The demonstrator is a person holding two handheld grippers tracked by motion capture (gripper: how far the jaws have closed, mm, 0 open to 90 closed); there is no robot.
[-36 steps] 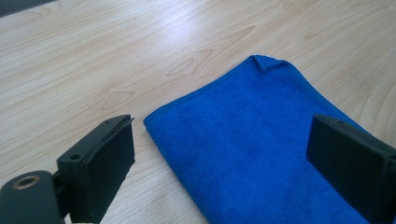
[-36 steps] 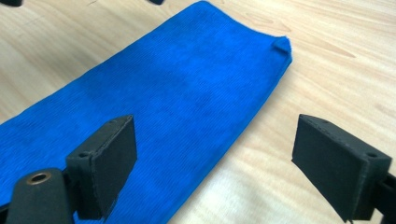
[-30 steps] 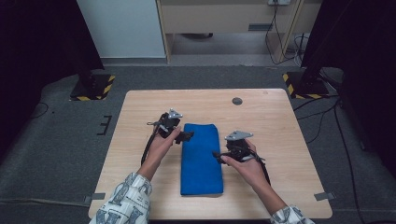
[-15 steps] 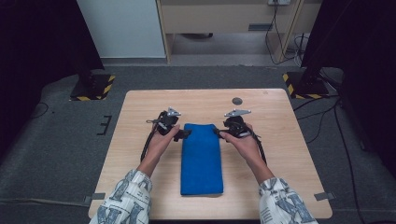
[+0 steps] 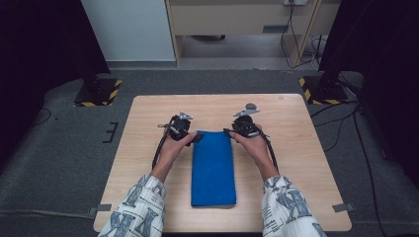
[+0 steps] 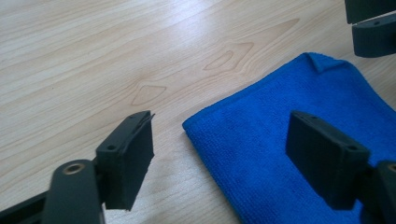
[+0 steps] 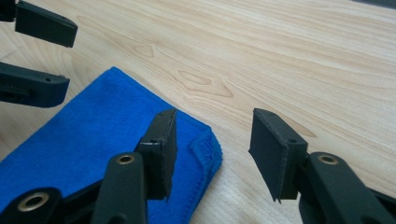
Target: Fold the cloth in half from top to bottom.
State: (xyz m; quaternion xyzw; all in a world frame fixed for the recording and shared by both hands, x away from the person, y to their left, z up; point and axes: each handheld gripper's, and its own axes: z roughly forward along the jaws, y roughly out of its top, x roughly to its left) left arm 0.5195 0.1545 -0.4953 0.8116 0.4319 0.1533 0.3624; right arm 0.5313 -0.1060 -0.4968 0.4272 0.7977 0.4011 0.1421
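Two grippers are flanking the far end of the folded blue towel (image 5: 213,167): the left gripper (image 6: 219,158) and the right gripper (image 7: 212,154) have just been closing, each straddling a far corner, pads spread and not pressing. Towel is lying mid-table (image 5: 296,173).

A light wooden table (image 5: 306,163) stands on grey carpet (image 5: 64,158). Beyond its far edge a pale panel (image 5: 131,29) and a beige cabinet (image 5: 237,17) line the wall. Black stands with yellow-black striped bases (image 5: 99,93) flank the far corners; cables (image 5: 356,133) trail along the right side.
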